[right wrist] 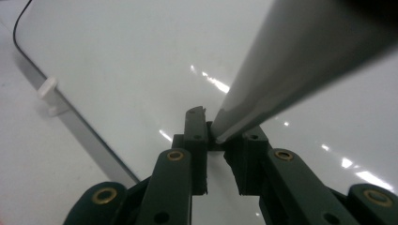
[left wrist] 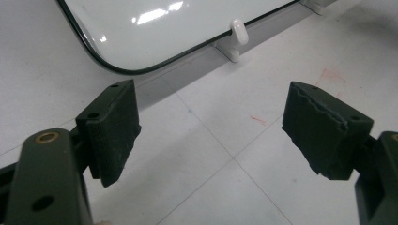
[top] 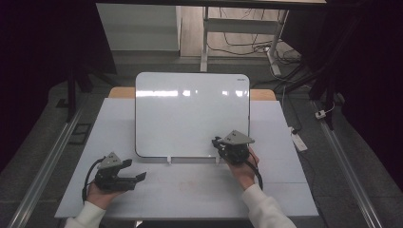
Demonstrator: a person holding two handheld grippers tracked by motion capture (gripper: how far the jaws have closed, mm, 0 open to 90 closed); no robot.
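A white counter (top: 190, 190) is seen carrying a whiteboard (top: 190, 114), propped at its far middle. At the whiteboard's lower right corner, a grey marker-like rod (right wrist: 281, 75) is gripped by the clenched right tongs (top: 227, 148). Off its lower left corner, the left tongs (top: 133, 171) are held released, nothing between them.

White whiteboard (top: 190, 111), black edging; grey marker (right wrist: 281, 70); black hand-held grippers.
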